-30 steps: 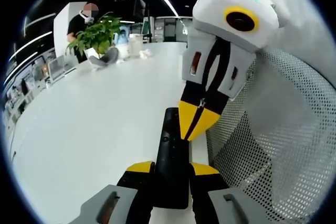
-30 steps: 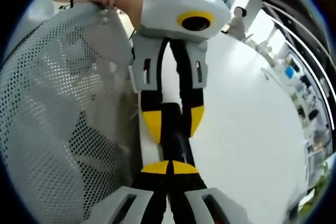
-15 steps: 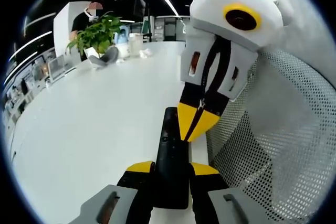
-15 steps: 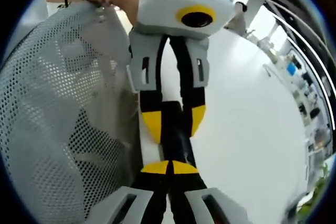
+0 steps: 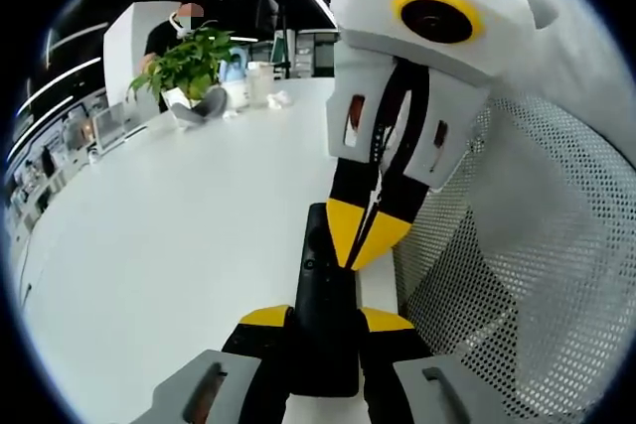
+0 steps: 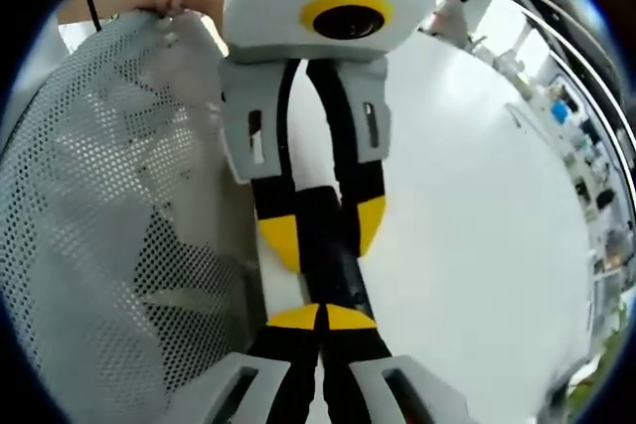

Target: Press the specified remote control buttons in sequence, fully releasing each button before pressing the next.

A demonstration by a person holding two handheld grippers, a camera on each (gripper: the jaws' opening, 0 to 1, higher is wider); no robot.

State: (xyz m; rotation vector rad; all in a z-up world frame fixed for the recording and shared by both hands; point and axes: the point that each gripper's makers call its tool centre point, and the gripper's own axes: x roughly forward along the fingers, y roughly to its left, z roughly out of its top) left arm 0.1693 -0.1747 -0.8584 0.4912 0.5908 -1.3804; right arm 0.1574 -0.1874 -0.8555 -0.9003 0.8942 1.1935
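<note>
Left tool [image 5: 326, 323] clamps slim black remote [image 5: 324, 315].

The left gripper view sits low and very close, looking along the remote [image 5: 323, 315] toward the far end of the white table [image 5: 179, 235]. The right gripper view faces back the other way. Both see the same remote and table.

No lettering, label or number can be read on anything here.
</note>
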